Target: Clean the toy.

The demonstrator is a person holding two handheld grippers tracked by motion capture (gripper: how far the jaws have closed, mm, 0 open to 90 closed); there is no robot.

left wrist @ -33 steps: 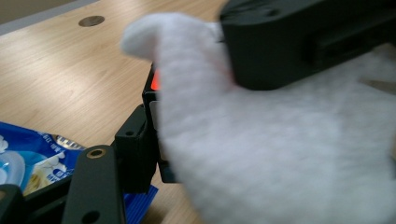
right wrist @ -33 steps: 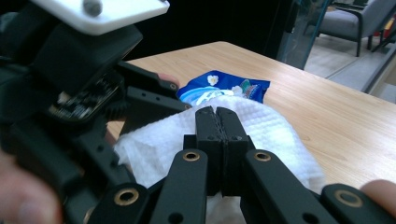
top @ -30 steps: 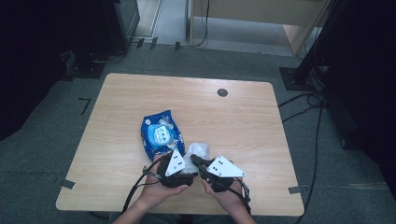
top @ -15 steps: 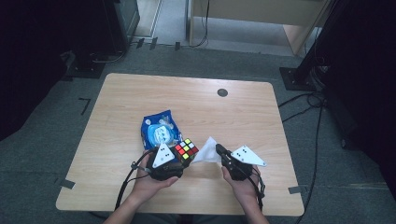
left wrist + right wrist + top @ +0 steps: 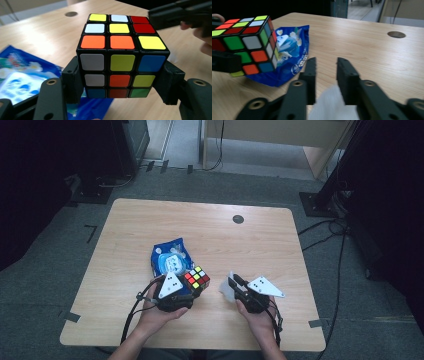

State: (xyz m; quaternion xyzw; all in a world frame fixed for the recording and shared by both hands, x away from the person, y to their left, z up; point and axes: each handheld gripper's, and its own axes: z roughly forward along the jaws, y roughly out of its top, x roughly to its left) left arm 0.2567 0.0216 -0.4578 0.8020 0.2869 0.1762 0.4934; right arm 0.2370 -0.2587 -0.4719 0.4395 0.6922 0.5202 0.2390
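A scrambled Rubik's cube (image 5: 197, 279) (image 5: 120, 57) is clamped by its sides in my left gripper (image 5: 194, 289) (image 5: 120, 85), a little above the wooden table (image 5: 225, 240). The cube (image 5: 247, 45) also appears at the left of the right gripper view. To its right, my right gripper (image 5: 234, 286) (image 5: 326, 67) points at the cube. Its jaws have just been opening and now stand apart. A white wipe (image 5: 226, 290) (image 5: 332, 107) lies loose low between them, with the pads not pressing on it.
A blue wet-wipe packet (image 5: 169, 259) (image 5: 289, 57) (image 5: 22, 75) lies flat just behind the left gripper. A round cable hole (image 5: 238, 219) (image 5: 396, 34) sits near the table's far edge. Dark stands and cables ring the table.
The two grippers have drawn apart sideways, the right one taking the white wipe off the cube, whose coloured faces now show. The right jaws have parted.
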